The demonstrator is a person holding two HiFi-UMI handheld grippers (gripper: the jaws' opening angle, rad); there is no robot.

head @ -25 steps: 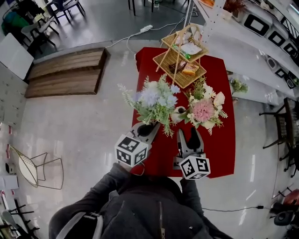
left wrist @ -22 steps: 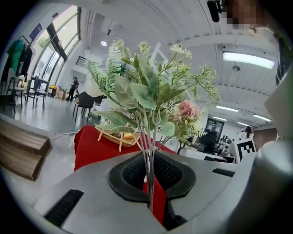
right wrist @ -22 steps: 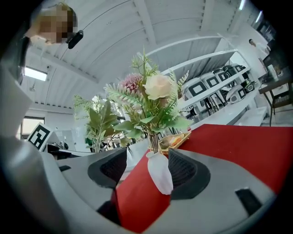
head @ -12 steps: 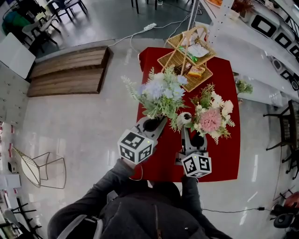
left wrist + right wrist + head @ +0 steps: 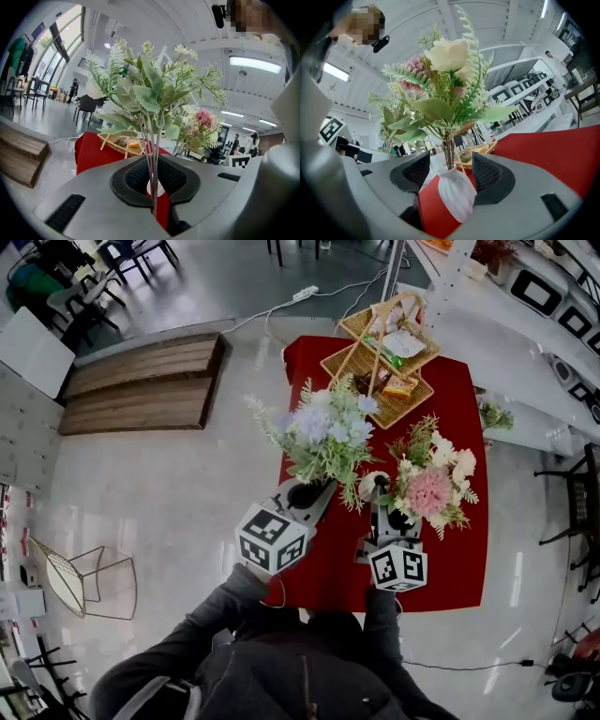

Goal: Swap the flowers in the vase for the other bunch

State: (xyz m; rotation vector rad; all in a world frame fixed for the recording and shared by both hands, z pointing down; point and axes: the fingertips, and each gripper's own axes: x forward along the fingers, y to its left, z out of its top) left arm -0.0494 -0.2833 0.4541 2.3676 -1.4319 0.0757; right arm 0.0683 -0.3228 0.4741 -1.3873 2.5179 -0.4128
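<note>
My left gripper (image 5: 314,493) is shut on the thin stems of a bunch of pale blue and white flowers (image 5: 323,432), held upright above the table's left edge; the stems are pinched between its pads (image 5: 140,185). A small white ribbed vase (image 5: 373,486) stands on the red tablecloth (image 5: 450,409). In the right gripper view the stems of the pink and cream bunch (image 5: 445,61) rise from the vase (image 5: 457,197). My right gripper (image 5: 450,171) is open, one jaw on each side of the vase, with red cloth showing on the left side.
A two-tier wicker basket stand (image 5: 389,352) with snacks is at the table's far end. A white shelf unit (image 5: 525,324) runs along the right. On the floor to the left are a wooden platform (image 5: 141,381) and a wire chair (image 5: 80,577).
My right gripper has moved forward, closer to the vase and the pink bunch. The left gripper with the blue bunch has shifted slightly.
</note>
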